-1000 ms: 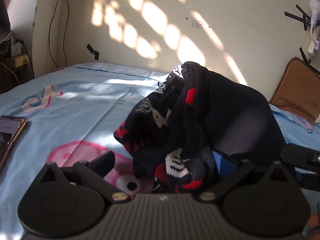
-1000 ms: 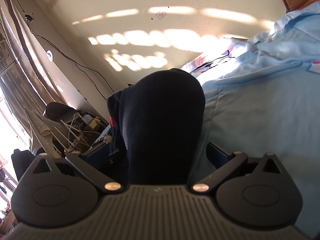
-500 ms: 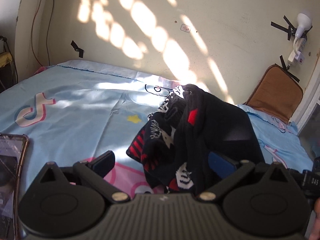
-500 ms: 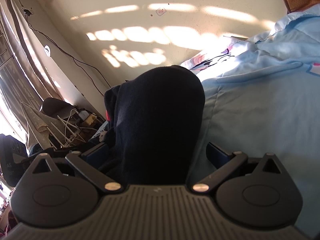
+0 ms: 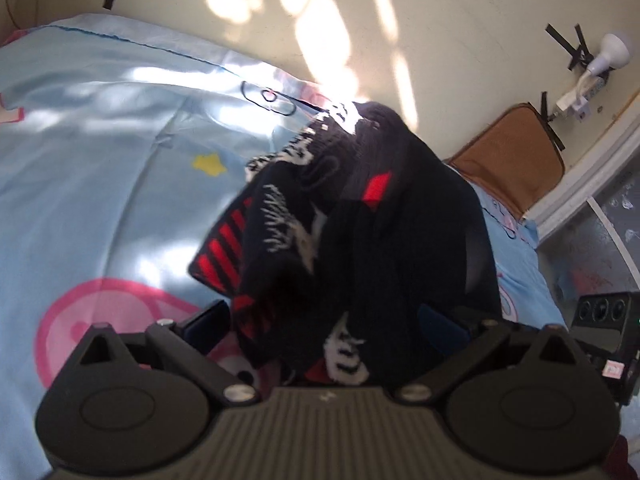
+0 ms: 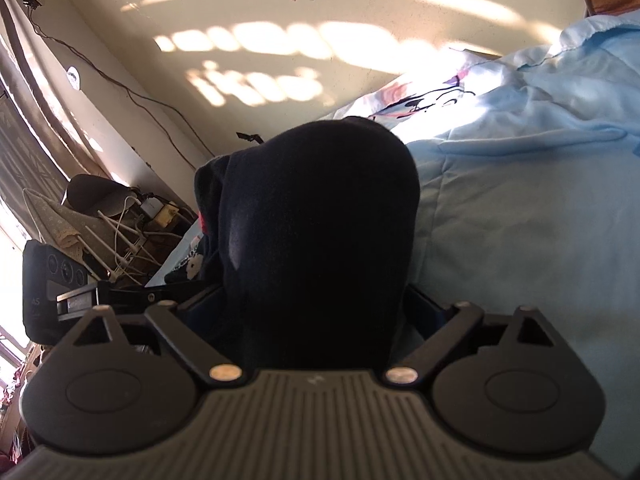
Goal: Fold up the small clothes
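Note:
A black knitted garment (image 5: 360,220) with red and white patterns stands bunched in a heap on the light blue bed sheet (image 5: 100,160). My left gripper (image 5: 324,320) has its fingers spread wide on either side of the heap's near end, and its left finger stands clear of the cloth. In the right wrist view the same garment (image 6: 320,208) fills the gap of my right gripper (image 6: 312,308). Its jaws are closing, with the cloth between them. The two grippers face the heap from different sides.
A brown cushion (image 5: 508,156) leans on the wall at the bed's far right, under a taped white lamp (image 5: 612,52). The other gripper's body (image 6: 52,280) shows at the left edge. Cables and clutter (image 6: 120,220) lie beyond the bed, and sheet (image 6: 520,220) spreads right.
The left wrist view has swung right and tipped down, so the phone at its left edge is gone. The right gripper's fingers have drawn in toward the garment.

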Action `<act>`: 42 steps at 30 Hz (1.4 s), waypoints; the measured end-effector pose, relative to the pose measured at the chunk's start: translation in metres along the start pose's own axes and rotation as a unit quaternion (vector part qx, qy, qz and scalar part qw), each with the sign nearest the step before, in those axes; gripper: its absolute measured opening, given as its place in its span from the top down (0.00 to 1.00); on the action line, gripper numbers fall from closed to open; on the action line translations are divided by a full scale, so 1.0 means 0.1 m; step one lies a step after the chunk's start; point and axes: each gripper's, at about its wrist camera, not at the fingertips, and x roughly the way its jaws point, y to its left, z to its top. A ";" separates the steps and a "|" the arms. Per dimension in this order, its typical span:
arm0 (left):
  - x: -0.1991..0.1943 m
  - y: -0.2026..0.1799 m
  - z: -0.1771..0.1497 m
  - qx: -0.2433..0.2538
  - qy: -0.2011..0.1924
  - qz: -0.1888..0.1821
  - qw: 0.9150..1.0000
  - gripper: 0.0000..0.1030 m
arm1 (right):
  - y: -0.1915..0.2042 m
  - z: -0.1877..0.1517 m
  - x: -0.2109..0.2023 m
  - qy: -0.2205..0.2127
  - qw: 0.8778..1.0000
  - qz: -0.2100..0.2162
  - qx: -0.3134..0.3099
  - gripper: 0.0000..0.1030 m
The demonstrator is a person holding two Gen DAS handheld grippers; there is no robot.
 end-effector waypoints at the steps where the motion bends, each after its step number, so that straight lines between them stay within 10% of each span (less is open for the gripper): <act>1: 0.05 -0.05 0.00 0.004 0.006 -0.010 1.000 0.00 | 0.02 0.00 0.01 0.000 1.000 -0.003 -0.008 0.26; 8: 0.18 -0.48 0.22 0.048 -0.003 -0.022 0.999 0.05 | 0.11 0.14 -0.18 -0.050 0.998 0.004 -0.047 0.61; 17: 0.68 -0.95 1.17 0.071 -0.057 -0.056 0.994 0.06 | -0.24 0.98 -0.28 -0.164 0.983 -0.024 -0.085 0.61; 22: 1.45 -0.95 1.43 0.067 -0.036 -0.003 0.997 0.06 | -0.84 1.32 0.14 -0.135 0.987 -0.067 -0.057 0.61; 28: 1.83 -0.83 1.33 0.038 -0.035 0.038 0.998 0.00 | -1.19 1.31 0.34 -0.111 0.989 -0.094 -0.021 0.53; 33: 1.58 -0.97 1.19 0.051 -0.056 0.082 0.994 0.00 | -1.00 1.20 0.26 -0.126 0.980 -0.150 -0.046 0.27; 42: 0.82 -1.43 0.45 0.170 -0.112 0.164 0.965 0.00 | -0.64 0.53 -0.41 -0.164 0.969 -0.184 -0.033 0.18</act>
